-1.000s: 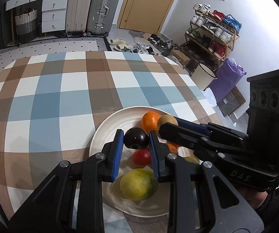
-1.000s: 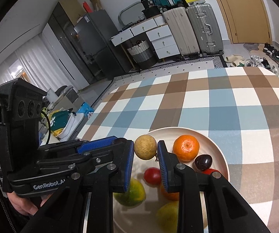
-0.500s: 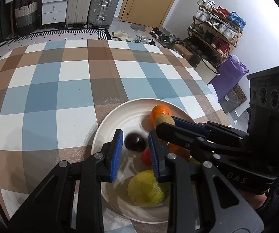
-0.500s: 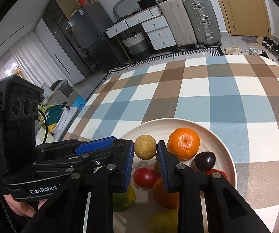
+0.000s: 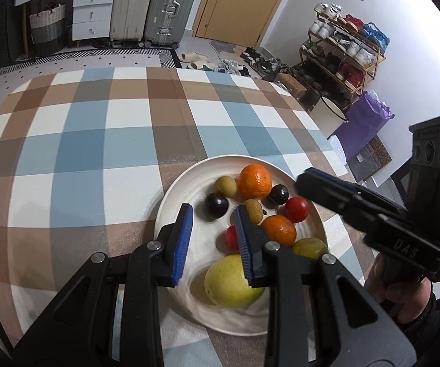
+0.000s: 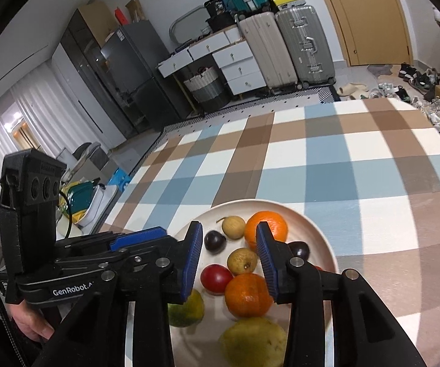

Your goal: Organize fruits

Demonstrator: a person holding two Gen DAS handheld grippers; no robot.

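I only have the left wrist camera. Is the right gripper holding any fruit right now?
Observer: No. The right wrist view shows the right gripper open, with nothing clamped.
Operator: What is framed between its fingers?
Observer: A small tan fruit lying on the plate, with clear space to both fingers.
Operator: What stands off to the left, outside my frame?
Observer: A grey fridge against the wall.
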